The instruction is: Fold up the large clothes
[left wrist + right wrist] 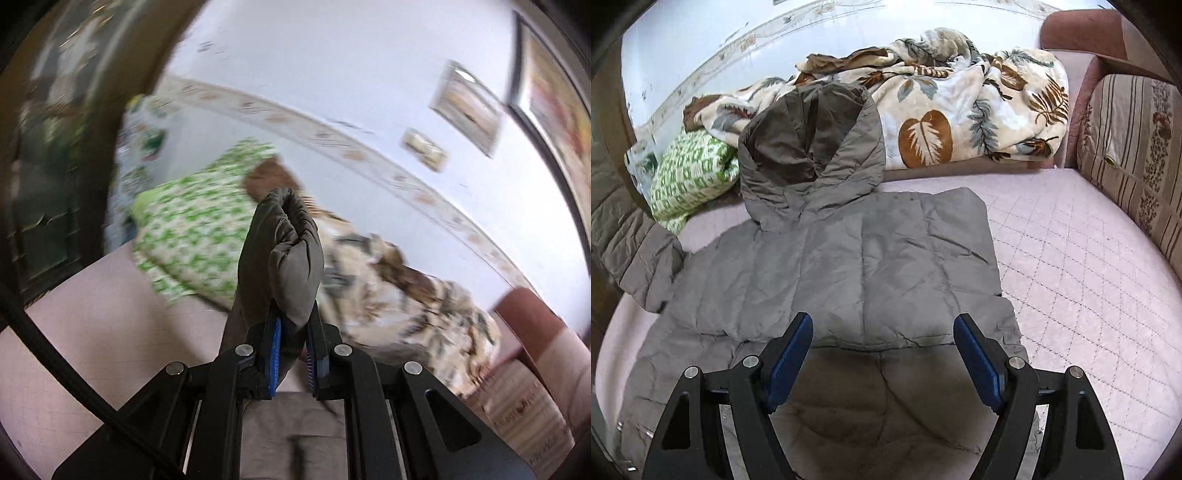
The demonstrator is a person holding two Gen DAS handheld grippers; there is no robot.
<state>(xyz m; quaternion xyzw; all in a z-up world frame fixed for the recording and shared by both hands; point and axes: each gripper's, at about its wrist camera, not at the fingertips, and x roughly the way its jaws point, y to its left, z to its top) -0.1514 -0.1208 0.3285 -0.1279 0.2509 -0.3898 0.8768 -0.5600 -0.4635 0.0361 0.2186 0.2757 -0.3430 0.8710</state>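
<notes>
A grey puffer jacket (849, 266) lies spread flat on the pink quilted cover (1071, 258), its hood (812, 147) at the far end. In the right wrist view my right gripper (882, 325) hovers open over the jacket's near part, with nothing between its blue pads. One sleeve (631, 243) rises off the cover at the left edge of that view. In the left wrist view my left gripper (293, 317) is shut on that sleeve's elastic cuff (284, 251), which stands up bunched between the pads, lifted above the bed. This view is blurred.
A leaf-patterned blanket (942, 110) is heaped along the far wall. A green and white pillow (690, 170) lies at the far left beside the hood. A striped cushion (1137, 155) and a reddish armrest (1082, 33) close off the right side. Framed pictures (469, 107) hang on the wall.
</notes>
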